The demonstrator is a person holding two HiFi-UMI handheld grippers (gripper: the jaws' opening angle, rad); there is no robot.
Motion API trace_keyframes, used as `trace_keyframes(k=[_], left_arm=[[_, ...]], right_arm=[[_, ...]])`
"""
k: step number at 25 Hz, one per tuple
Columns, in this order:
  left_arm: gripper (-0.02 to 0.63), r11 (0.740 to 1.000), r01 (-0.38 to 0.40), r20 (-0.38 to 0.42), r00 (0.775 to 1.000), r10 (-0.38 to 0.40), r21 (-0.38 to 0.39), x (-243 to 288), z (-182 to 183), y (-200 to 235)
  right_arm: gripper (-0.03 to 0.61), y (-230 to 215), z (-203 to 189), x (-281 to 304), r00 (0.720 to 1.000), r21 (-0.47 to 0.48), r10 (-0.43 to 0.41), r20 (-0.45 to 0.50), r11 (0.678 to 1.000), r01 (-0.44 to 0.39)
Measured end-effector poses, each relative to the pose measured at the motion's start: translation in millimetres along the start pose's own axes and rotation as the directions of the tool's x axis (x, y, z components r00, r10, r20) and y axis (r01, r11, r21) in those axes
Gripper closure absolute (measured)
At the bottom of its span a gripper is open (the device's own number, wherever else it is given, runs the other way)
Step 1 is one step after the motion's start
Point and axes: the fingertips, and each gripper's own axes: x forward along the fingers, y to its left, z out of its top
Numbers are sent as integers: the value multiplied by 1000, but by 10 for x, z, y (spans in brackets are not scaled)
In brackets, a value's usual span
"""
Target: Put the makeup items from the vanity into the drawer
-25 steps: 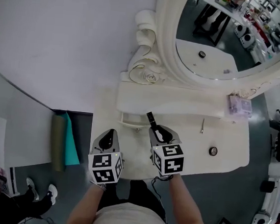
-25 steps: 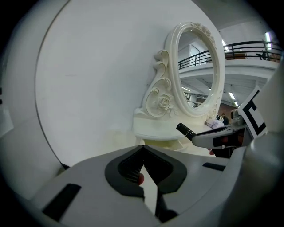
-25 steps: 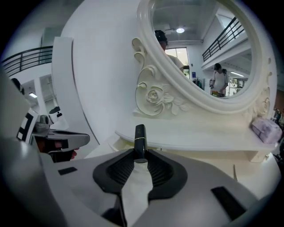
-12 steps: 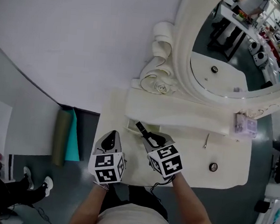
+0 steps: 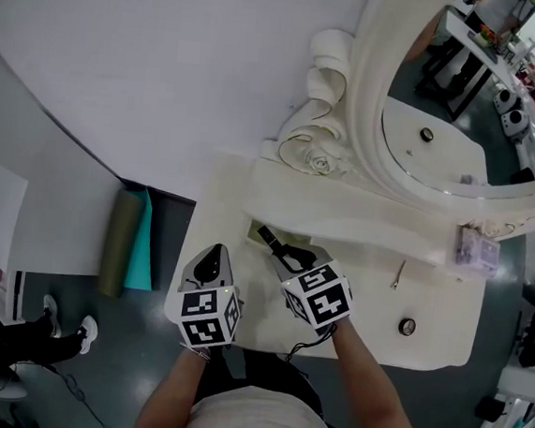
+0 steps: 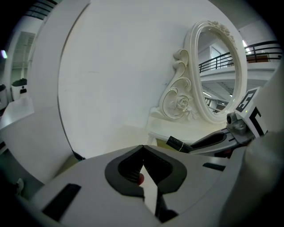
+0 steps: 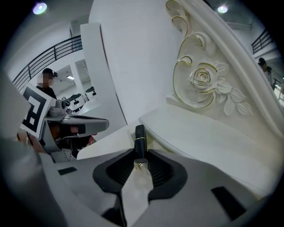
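— Black with a gold band: one lipstick tube [image 7: 139,138], pinched by its base in the tongs of the right gripper [image 5: 282,253]. How do you enter its place?

— Item one, in transit. Reading the head view as a clock, the cap end points to ten o'clock from the gripper's marker cube. It hangs over the open drawer [image 5: 255,226], which is olive-lined and sits under the raised shelf of the vanity [image 5: 372,303]. Whether the tube touches the lining I cannot tell. It is not let go, so it is not counted as stowed.

— Left gripper [image 5: 213,252]?

— Tongs pressed together, carrying nothing I would list. A small red spot shows behind the pads, unidentified. The gripper hangs over the vanity's left front part, at about eight o'clock from the drawer.

— Stock left on the top?

— Three entries, all between three and four o'clock from the right gripper and well apart from the drawer:
1. One thin stick [image 5: 399,274], perhaps a brush or pencil.
2. One small round dark pot [image 5: 408,326], near the front edge.
3. One lilac box [image 5: 478,249], at the right end below the mirror [image 5: 465,115].

— Anything already in the drawer?

— Cannot tell. Only a strip of lining shows, and the gripper covers the rest.

— Tally, then?

— By my reckoning, one item is on the point of delivery and three are left to fetch. That puts the job at an early stage.
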Motion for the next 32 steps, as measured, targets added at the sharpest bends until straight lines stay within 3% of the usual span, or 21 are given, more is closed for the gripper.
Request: trace_keyframes(k=[13, 21, 27, 32], left_arm=[[609, 1000, -5, 7, 1000, 5, 5, 1, 48, 47], [609, 999, 40, 4, 999, -40, 35, -11, 112, 68], [609, 993, 99, 25, 995, -101, 68, -47, 277, 54], [609, 982, 163, 48, 985, -168, 95, -78, 428, 20]], right_arm=[[453, -145, 64, -36, 998, 75, -42, 55, 996, 38], [453, -171, 89, -162, 987, 180, -124, 105, 978, 104], [454, -179, 98, -336, 962, 266, -235, 139, 945, 193], [488, -220, 97, -548, 917, 361, -363, 167, 888, 285]])
